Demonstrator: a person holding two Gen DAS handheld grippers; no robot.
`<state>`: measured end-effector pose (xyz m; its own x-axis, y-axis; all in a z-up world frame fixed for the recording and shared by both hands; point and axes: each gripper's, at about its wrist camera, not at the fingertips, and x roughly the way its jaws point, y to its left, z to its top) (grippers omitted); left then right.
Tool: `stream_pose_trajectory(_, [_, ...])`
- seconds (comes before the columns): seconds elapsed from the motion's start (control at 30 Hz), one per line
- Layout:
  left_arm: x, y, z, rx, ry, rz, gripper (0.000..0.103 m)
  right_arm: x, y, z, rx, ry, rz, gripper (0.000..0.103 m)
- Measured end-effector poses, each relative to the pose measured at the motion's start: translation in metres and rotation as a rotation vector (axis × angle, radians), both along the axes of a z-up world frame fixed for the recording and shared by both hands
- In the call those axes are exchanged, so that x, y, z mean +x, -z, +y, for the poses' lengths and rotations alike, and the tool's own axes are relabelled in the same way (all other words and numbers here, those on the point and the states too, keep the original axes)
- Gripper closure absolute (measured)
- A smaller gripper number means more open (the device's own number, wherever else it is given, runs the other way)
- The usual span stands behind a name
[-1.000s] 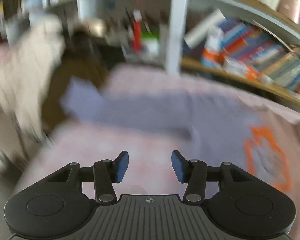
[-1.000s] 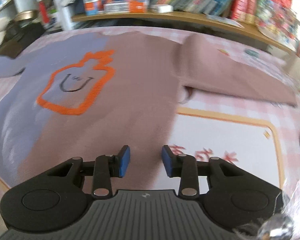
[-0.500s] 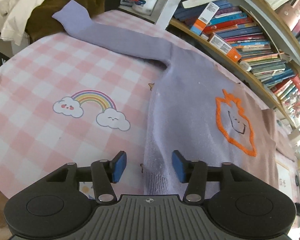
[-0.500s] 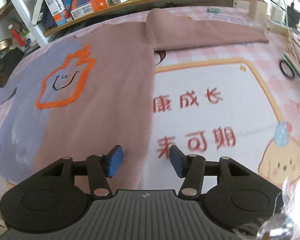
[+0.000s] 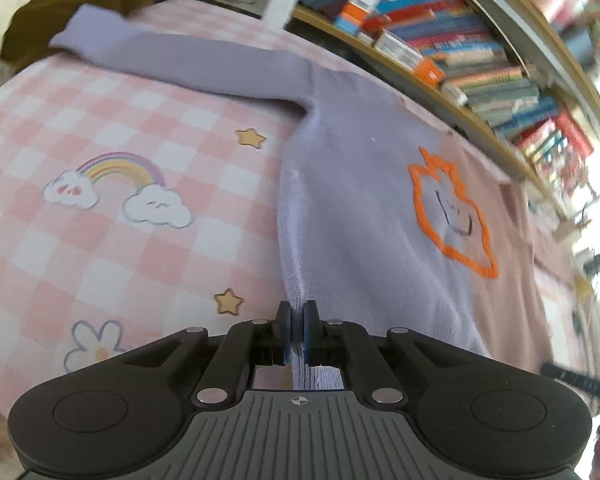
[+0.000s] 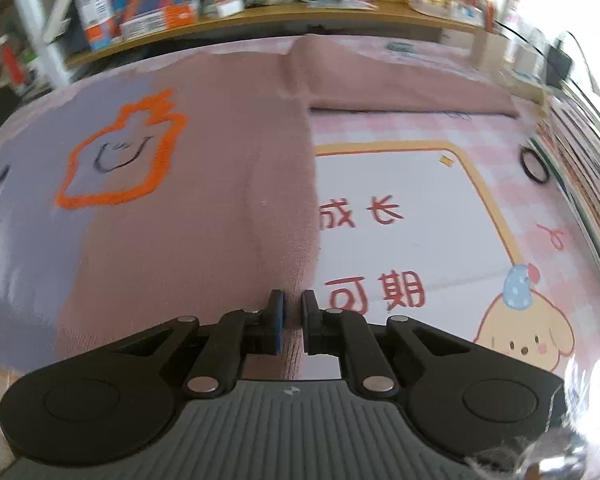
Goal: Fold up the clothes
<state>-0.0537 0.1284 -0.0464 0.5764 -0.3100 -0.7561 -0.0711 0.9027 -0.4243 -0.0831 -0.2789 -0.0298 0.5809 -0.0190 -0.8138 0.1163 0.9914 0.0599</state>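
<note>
A two-tone sweater [image 5: 360, 200] lies flat on the table, lilac on one half and dusty pink on the other [image 6: 204, 220], with an orange-outlined smiling figure on the chest. Its lilac sleeve [image 5: 188, 64] stretches out to the far left and its pink sleeve [image 6: 400, 80] to the far right. At the lilac bottom corner my left gripper [image 5: 296, 332] has its jaws closing, the pads pinching the hem's side edge. My right gripper [image 6: 292, 322] is closing in the same way on the pink bottom corner, with a fold of fabric between its pads.
A pink checked tablecloth [image 5: 100, 260] with cartoon prints covers the table. Bookshelves [image 5: 460, 60] packed with books run along the far edge. A heap of brown and white clothes [image 5: 80, 0] lies at the far left. A black ring [image 6: 534, 166] lies at the right.
Both grippers have dropped to the sweater's bottom hem and gone from open to pinched on its two corners. The blurred sweep of the left view has settled.
</note>
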Motion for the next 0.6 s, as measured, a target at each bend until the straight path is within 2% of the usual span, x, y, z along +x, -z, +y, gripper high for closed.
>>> stream_pose_trajectory(0.1, [-0.003, 0.001, 0.004, -0.010, -0.036, -0.010, 0.099, -0.001, 0.002, 0.003, -0.001, -0.024, -0.012, 0.095])
stream_pose_trajectory(0.3, [-0.009, -0.003, -0.011, 0.027, -0.073, -0.008, 0.097, -0.007, 0.000, -0.006, 0.016, -0.067, -0.014, 0.093])
stream_pose_trajectory(0.4, [-0.019, -0.006, -0.010, 0.027, -0.083, -0.025, 0.094, -0.014, -0.005, -0.011, 0.027, -0.092, -0.013, 0.078])
stream_pose_trajectory(0.43, [-0.024, -0.008, -0.008, 0.017, -0.088, -0.030, 0.094, -0.018, -0.007, -0.011, 0.033, -0.097, -0.018, 0.063])
stream_pose_trajectory(0.47, [-0.027, -0.008, -0.007, 0.008, -0.100, -0.030, 0.093, -0.022, -0.010, -0.012, 0.038, -0.102, -0.024, 0.058])
stream_pose_trajectory(0.6, [-0.042, -0.014, -0.004, -0.001, -0.156, -0.026, 0.092, -0.039, -0.022, -0.005, 0.041, -0.102, -0.039, 0.048])
